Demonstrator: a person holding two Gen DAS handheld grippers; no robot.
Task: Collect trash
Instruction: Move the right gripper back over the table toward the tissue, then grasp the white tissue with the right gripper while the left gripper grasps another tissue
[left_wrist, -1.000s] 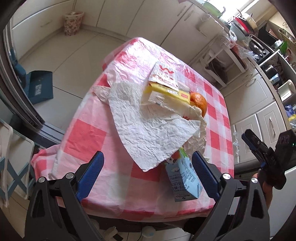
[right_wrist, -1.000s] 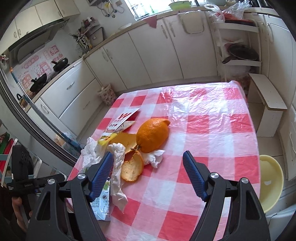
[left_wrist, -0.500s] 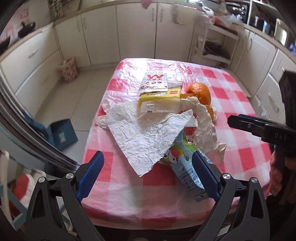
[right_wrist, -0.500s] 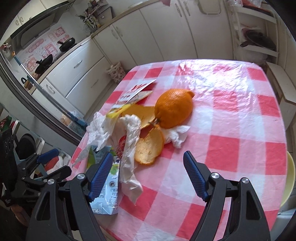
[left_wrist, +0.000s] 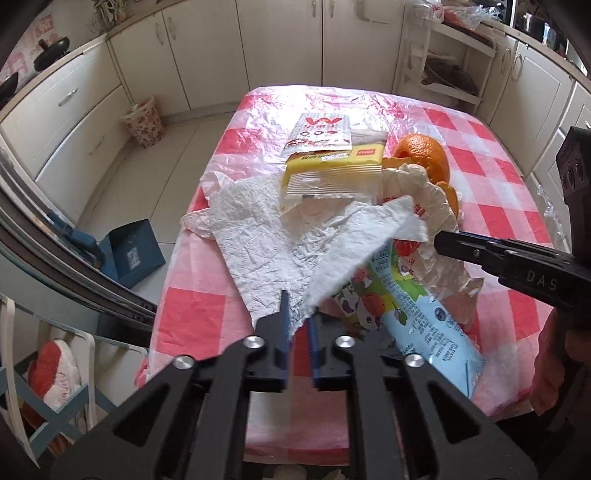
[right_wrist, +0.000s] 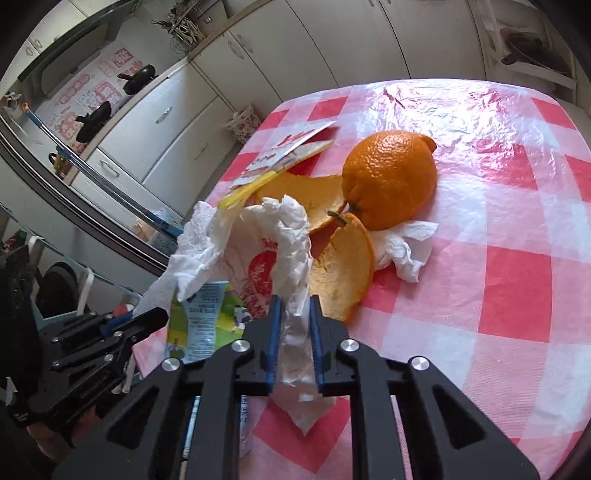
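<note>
A heap of trash lies on the checked table. My left gripper (left_wrist: 298, 310) is shut on the near corner of a crumpled white paper towel (left_wrist: 295, 236). The towel drapes over a juice carton (left_wrist: 417, 317) and a white plastic bag (left_wrist: 436, 206) with red print. My right gripper (right_wrist: 294, 301) is closing its jaws, and the pads pinch a strip of that plastic bag (right_wrist: 284, 236). Behind lie an orange (right_wrist: 391, 177), orange peels (right_wrist: 347, 266), a small tissue (right_wrist: 406, 247), a yellow packet (left_wrist: 332, 173) and a red-and-white sachet (left_wrist: 319, 133).
The red-and-white tablecloth (left_wrist: 199, 306) hangs over the near edge close to both grippers. On the floor to the left stand a blue dustpan (left_wrist: 129, 251) and a floral basket (left_wrist: 144, 122). Cabinets and a white shelf rack (left_wrist: 443, 55) ring the table.
Both grippers went from wide open to closed: the left on the paper towel's corner, the right on the plastic bag. The right gripper came down and closer to the heap.
</note>
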